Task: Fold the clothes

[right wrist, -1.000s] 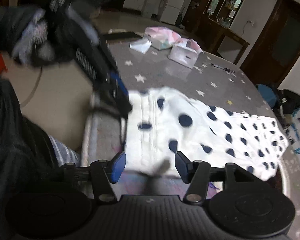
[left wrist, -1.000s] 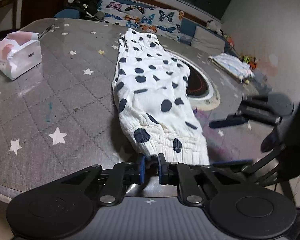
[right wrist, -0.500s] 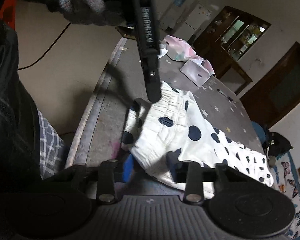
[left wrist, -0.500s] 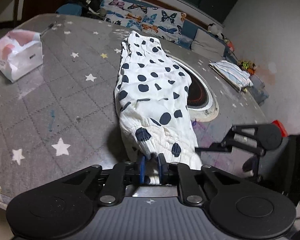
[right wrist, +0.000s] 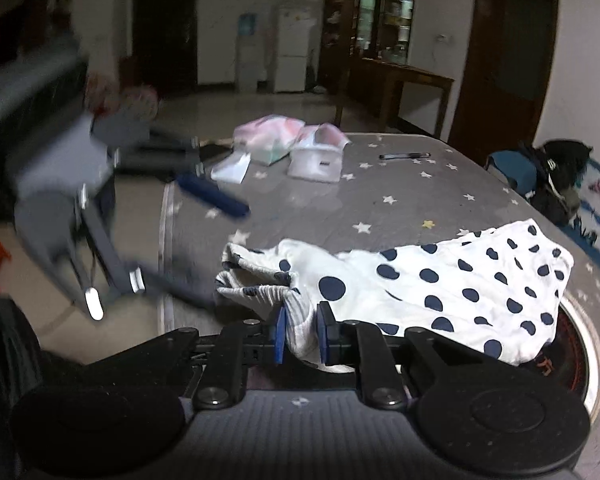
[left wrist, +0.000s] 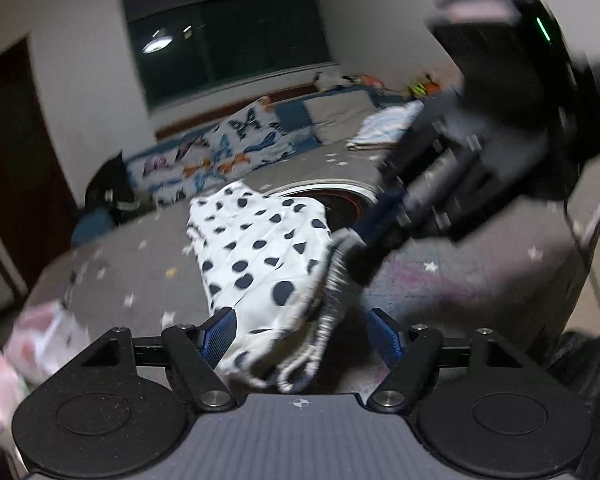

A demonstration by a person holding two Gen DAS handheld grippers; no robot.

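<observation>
White dark-dotted cotton garment (right wrist: pixel 440 284) lies on your grey star-print bench (right wrist: pixel 380 200). Your right gripper (right wrist: pixel 300 334) fingers have just closed, clenched on its ribbed waistband. Your left gripper (left wrist: pixel 300 332) fingers have just spread, released, the cloth loose between them.

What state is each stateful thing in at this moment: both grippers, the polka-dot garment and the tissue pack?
left gripper: open, jaws just opened; garment's ribbed end lies loose between them.
right gripper: shut on the ribbed cuff, jaws just closed.
polka-dot garment: mostly flat on the table, near end lifted and bunched.
tissue pack: lying on the table; whether it is open cannot be told.
</observation>
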